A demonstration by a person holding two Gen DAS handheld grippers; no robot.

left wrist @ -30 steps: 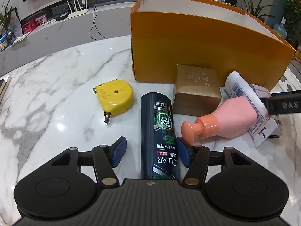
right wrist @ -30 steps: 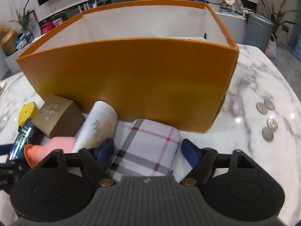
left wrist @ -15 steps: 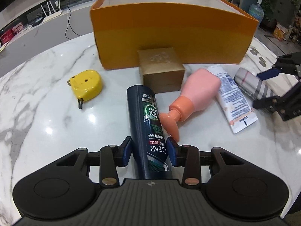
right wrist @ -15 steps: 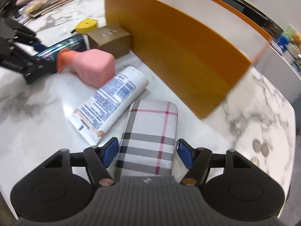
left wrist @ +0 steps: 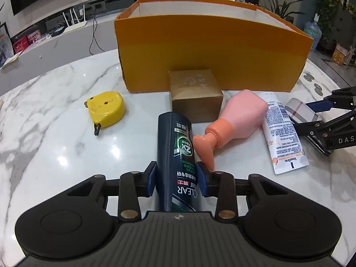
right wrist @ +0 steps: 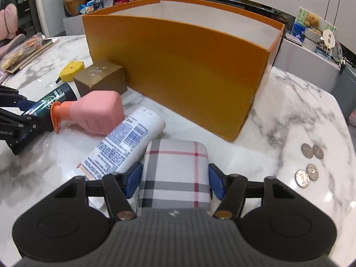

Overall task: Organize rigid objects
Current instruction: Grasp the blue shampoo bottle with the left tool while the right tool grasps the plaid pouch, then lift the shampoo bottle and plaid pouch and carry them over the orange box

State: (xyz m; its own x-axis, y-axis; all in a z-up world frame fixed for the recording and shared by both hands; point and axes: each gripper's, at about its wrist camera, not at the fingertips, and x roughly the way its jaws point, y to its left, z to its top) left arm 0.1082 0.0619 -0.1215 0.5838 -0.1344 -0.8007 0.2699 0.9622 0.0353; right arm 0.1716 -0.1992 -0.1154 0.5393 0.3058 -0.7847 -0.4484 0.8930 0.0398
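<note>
My left gripper is shut on a dark blue CLEAR shampoo bottle that lies on the marble table. My right gripper is shut on a plaid case, also seen in the left wrist view. A pink pump bottle, a white Vaseline tube, a brown box and a yellow tape measure lie in front of the open orange box. The orange box also stands ahead in the right wrist view.
Several coins lie on the marble to the right of the orange box. Books and clutter sit at the table's far left edge. A counter with a router runs behind the table.
My left fingers closed on the shampoo bottle. My right fingers closed on the plaid case, and both views swung around toward the orange box.
</note>
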